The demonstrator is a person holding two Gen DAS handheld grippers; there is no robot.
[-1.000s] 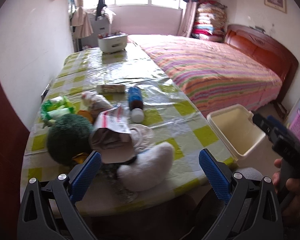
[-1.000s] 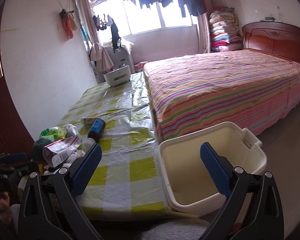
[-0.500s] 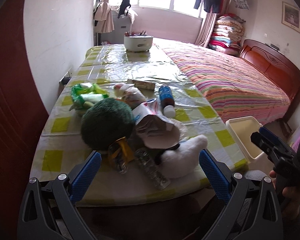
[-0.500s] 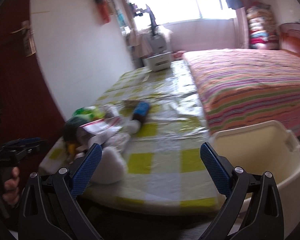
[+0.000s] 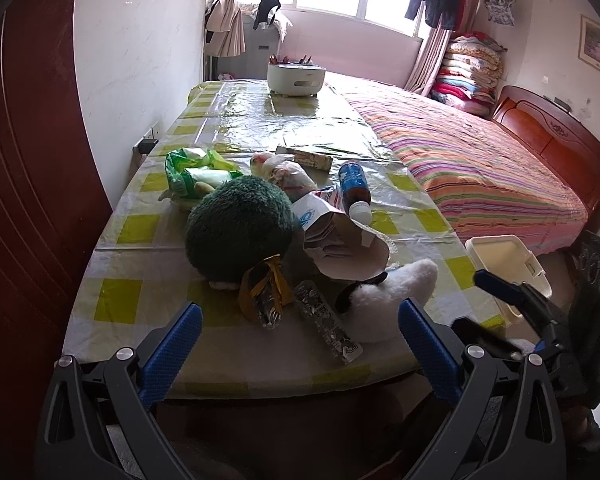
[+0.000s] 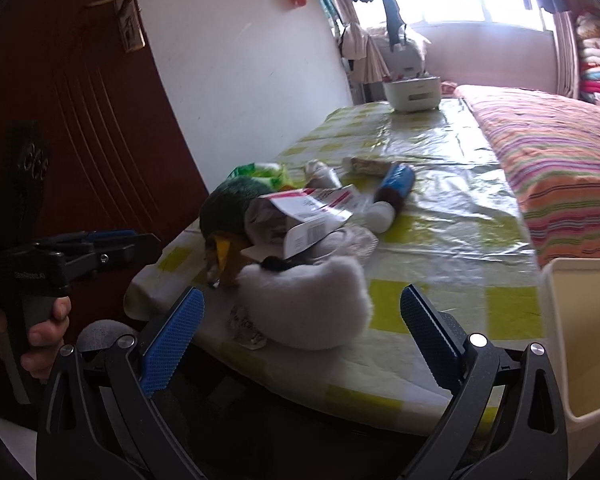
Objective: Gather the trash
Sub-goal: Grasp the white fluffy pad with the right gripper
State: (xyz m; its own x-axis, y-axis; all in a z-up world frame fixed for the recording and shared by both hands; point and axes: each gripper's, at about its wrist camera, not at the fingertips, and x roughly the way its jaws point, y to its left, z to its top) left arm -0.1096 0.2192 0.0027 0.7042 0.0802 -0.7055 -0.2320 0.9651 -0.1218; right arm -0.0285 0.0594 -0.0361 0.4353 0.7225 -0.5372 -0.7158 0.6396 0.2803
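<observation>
Cream plastic, the bin (image 5: 508,258) stands on the floor just off the surface's right edge near its front right corner, and what shows of its inside looks bare, so I judge the collecting has hardly begun. All the litter lies on the checked surface (image 5: 260,120), clustered toward the front edge.

Counted there: 1 torn paper box (image 5: 336,240) with red print, 1 blue-labelled bottle (image 5: 354,192) on its side, 1 long carton (image 5: 308,157) behind it, 1 green bag (image 5: 192,170) toward the left edge, 1 crumpled clear wrapper (image 5: 288,174), 1 gold foil wrapper (image 5: 266,294) and 1 silver foil strip (image 5: 326,326) closest to the front edge. 1 plush duck (image 5: 240,226), green head and white body, lies among them; it is probably not trash. 1 white pot (image 5: 296,79) sits at the far end.

The left gripper (image 5: 298,338) and the right gripper (image 6: 302,322) both hang before the front edge, each spread wide with nothing between its pads.
</observation>
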